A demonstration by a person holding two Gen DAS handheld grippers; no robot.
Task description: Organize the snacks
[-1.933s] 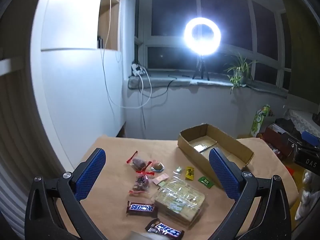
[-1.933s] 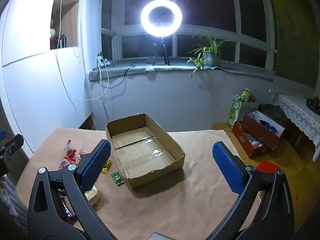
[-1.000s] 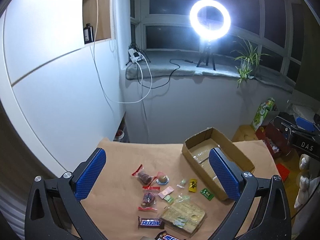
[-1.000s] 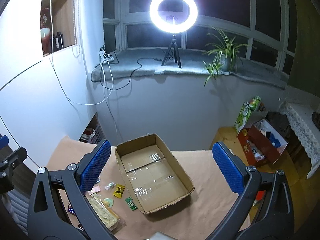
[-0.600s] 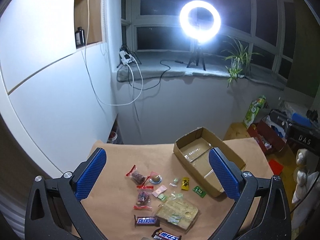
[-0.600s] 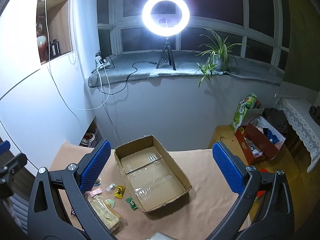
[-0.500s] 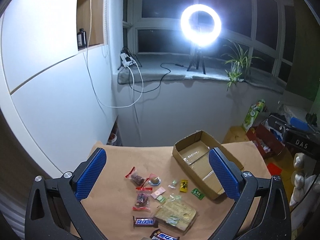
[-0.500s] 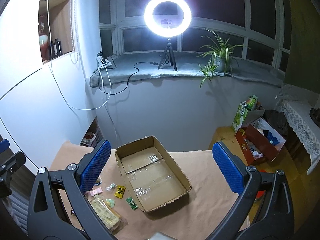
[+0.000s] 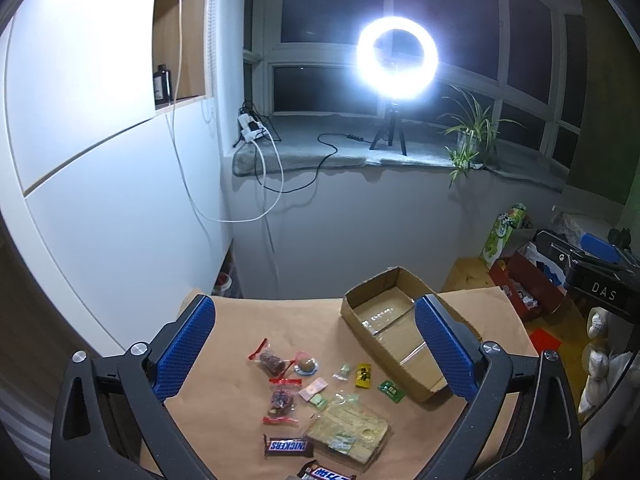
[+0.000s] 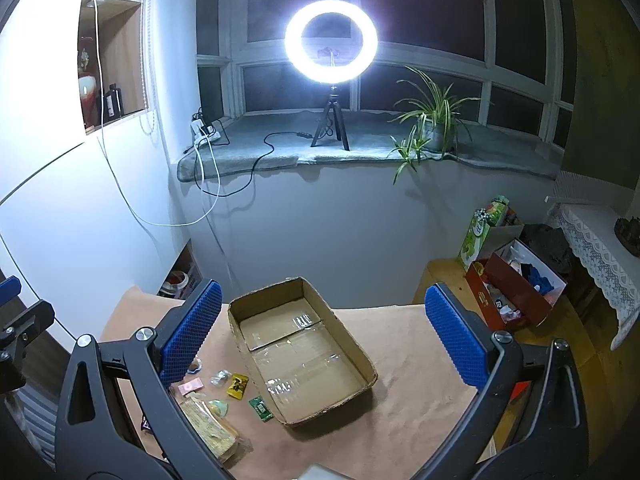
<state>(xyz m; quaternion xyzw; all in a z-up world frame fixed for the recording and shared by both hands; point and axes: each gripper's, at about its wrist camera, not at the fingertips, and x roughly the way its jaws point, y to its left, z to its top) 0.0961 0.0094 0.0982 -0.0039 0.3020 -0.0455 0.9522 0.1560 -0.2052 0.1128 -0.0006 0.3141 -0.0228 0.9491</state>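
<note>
Several snacks lie on a table covered in brown paper point(image 9: 248, 320): a Snickers bar point(image 9: 287, 446), a second bar point(image 9: 326, 472) at the bottom edge, a large clear biscuit pack point(image 9: 348, 432), red-edged packets point(image 9: 282, 400), a yellow sachet point(image 9: 363, 374) and a green sachet point(image 9: 391, 390). An open empty cardboard box point(image 9: 390, 320) stands to their right; it also shows in the right wrist view point(image 10: 296, 348). My left gripper point(image 9: 316, 340) is open and empty, high above the snacks. My right gripper point(image 10: 320, 332) is open and empty, high above the box.
A ring light point(image 10: 331, 36) on a tripod and a potted plant point(image 10: 432, 120) stand on the windowsill behind the table. White cabinets point(image 9: 80, 160) are on the left. A red box point(image 10: 516, 292) with clutter sits on the floor at the right.
Both grippers have risen and tilted, so the table, snacks and box look smaller and farther below. Both stay open and empty. Nothing on the table has moved.
</note>
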